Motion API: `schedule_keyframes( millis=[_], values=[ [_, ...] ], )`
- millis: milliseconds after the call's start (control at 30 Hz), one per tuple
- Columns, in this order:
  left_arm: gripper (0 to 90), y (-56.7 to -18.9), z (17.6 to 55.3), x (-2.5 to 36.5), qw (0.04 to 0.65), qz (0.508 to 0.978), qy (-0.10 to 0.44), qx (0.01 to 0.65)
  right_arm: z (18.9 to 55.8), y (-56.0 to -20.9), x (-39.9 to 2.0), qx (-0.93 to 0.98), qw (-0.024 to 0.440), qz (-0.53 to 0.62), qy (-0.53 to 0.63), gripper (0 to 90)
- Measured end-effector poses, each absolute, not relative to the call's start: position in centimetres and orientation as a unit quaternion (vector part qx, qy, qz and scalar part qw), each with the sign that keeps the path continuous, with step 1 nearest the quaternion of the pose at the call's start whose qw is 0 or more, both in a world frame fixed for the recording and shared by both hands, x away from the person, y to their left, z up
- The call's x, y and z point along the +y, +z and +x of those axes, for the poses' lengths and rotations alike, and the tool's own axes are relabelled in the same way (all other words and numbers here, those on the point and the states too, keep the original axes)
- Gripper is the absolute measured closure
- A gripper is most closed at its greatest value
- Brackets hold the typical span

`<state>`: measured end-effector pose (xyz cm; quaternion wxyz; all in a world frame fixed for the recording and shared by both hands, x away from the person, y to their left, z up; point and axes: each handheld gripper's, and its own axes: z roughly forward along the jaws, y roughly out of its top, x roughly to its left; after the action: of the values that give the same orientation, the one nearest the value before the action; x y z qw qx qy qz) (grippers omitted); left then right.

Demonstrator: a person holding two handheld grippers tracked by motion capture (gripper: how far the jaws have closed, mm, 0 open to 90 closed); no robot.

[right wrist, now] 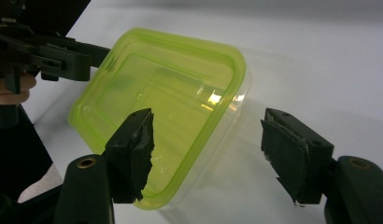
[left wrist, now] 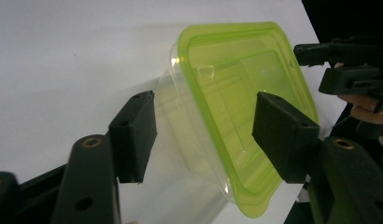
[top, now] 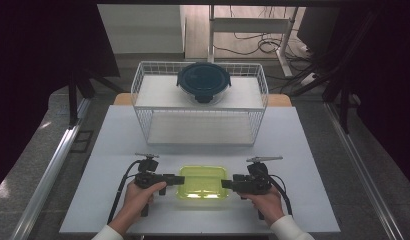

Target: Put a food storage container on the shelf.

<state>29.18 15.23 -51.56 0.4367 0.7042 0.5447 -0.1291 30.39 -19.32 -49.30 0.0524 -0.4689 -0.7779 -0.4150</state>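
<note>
A clear rectangular container with a lime-green lid (top: 203,182) lies on the white table (top: 108,155) near the front edge, between both hands. My left gripper (top: 179,180) points at its left end; in the left gripper view its jaws (left wrist: 208,135) straddle that end, one pad beside the clear wall, the other over the lid (left wrist: 236,84), with gaps showing. My right gripper (top: 226,183) points at the right end. In the right gripper view its jaws (right wrist: 208,154) stand open, the left pad (right wrist: 133,149) over the lid's corner (right wrist: 171,93), the right pad well off the wall.
A white wire basket rack (top: 143,107) stands across the middle of the table behind the container. On its upper shelf sits a round glass container with a dark blue clip lid (top: 203,81). Metal rails run along both sides of the table.
</note>
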Motion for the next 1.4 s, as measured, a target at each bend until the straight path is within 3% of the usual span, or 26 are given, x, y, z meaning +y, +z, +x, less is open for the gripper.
schedule_keyframes(
  millis=[233, 333, 500, 667, 1000, 1400],
  values=[
    [41.7, -51.8, 29.2, 14.9, 0.436, 0.706, -0.136, 0.541, 30.7, -50.0, -18.9, -0.772, 0.069, -0.479, -0.413, 40.0],
    [43.9, -51.9, 29.2, 14.8, 0.437, 0.705, -0.144, 0.540, 30.8, -50.4, -18.7, -0.769, 0.079, -0.482, -0.412, 46.7],
    [55.4, -52.2, 29.2, 14.6, 0.443, 0.696, -0.170, 0.539, 30.9, -50.8, -18.9, -0.744, 0.119, -0.502, -0.424, 58.6],
    [62.9, -52.4, 29.1, 14.9, 0.446, 0.678, -0.186, 0.553, 30.5, -50.9, -19.0, -0.742, 0.117, -0.512, -0.417, 68.4],
    [76.5, -51.2, 28.2, 14.8, 0.451, 0.684, -0.157, 0.551, 30.1, -49.9, -19.6, -0.735, 0.112, -0.506, -0.437, 76.4],
    [76.9, -48.8, 27.1, 14.7, 0.470, 0.705, -0.107, 0.520, 29.2, -48.2, -19.5, -0.755, 0.076, -0.469, -0.451, 76.9]
  ],
)
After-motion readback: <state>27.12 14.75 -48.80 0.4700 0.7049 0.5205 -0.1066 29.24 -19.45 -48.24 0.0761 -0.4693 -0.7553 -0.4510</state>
